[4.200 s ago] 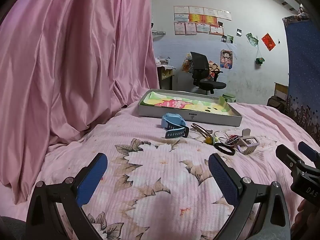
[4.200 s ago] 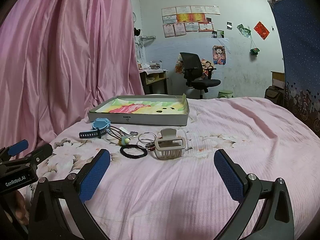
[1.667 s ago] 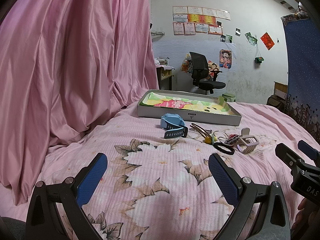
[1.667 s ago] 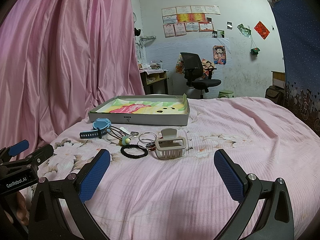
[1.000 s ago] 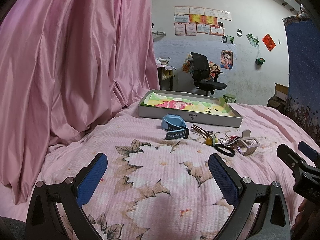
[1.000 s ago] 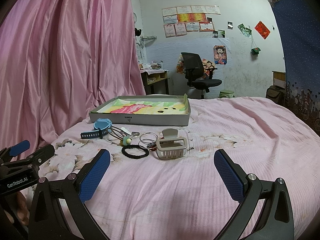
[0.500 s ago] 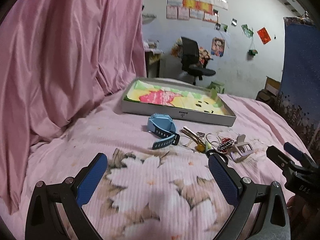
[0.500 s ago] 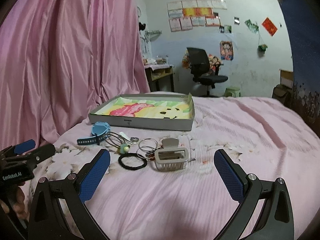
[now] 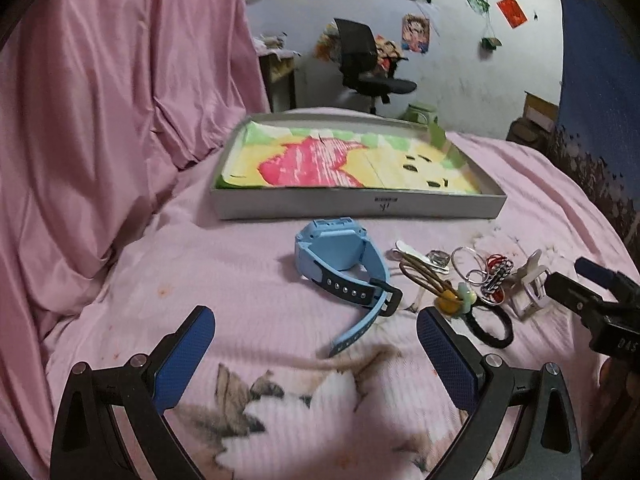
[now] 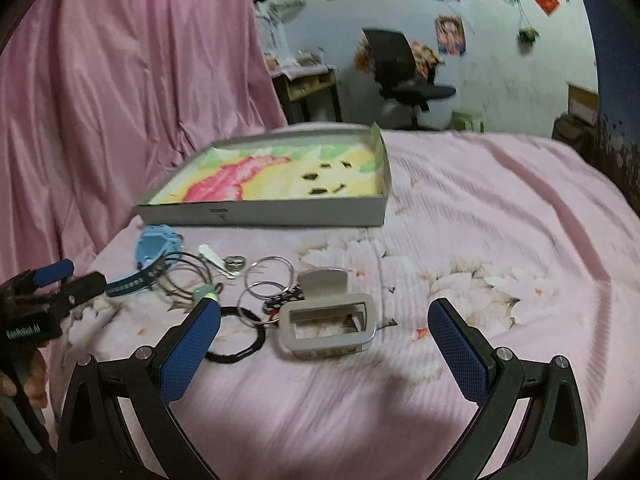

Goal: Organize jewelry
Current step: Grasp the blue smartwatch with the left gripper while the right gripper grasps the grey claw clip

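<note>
Closer now than half a second back — both grippers dipped toward the bed [image 10: 500, 220], left gripper [image 9: 316, 354] over the blue watch [image 9: 340, 256], right gripper [image 10: 324, 344] over the hair claw [image 10: 328, 328]. Jaws spread wide on both, nothing pinched. Jewelry pile at 12 o'clock, tray [image 9: 360, 210] beyond it — pickups look imminent, sorting not yet begun.

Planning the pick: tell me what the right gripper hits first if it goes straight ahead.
Probably the hair claw: it lies just ahead between the open right gripper fingers, nearest of the pile. Depth is hard to judge in the fisheye.
</note>
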A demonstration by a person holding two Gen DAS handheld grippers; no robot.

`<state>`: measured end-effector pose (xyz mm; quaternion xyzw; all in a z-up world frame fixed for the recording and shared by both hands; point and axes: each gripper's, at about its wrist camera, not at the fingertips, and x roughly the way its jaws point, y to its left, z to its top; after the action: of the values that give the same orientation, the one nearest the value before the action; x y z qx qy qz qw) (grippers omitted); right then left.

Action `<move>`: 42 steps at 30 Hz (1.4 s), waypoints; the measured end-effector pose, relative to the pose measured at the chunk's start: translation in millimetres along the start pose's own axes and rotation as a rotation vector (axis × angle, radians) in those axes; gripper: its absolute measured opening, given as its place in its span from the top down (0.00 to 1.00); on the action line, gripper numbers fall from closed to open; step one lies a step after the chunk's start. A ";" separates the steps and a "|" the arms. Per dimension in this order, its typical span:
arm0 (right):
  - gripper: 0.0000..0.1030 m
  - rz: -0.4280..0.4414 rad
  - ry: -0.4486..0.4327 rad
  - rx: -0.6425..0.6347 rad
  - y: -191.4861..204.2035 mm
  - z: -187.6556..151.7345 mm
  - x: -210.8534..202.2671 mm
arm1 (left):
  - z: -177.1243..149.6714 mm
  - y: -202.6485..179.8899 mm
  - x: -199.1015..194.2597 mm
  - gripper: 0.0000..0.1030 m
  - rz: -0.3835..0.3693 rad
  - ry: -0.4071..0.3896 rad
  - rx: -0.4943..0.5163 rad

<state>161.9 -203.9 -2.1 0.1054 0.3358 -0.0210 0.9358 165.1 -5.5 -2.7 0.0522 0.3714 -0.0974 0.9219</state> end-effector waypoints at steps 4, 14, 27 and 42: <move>0.01 -0.023 0.038 -0.022 4.5 3.0 15.4 | 2.9 0.5 13.4 0.01 -0.018 0.007 0.001; 0.05 0.017 0.076 0.012 0.1 -5.4 30.0 | 9.4 -7.1 43.1 0.10 -0.020 0.032 0.032; 0.39 0.061 0.089 0.041 1.2 -8.1 38.3 | 9.3 -12.2 42.0 0.58 -0.053 0.014 0.050; 0.43 0.106 0.040 0.041 0.7 -11.5 29.8 | 1.0 -10.1 25.7 0.74 -0.107 -0.012 0.000</move>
<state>177.9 -199.9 -29.5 0.1424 0.3480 0.0238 0.9263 181.8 -19.2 -20.1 0.0317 0.3681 -0.1468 0.9176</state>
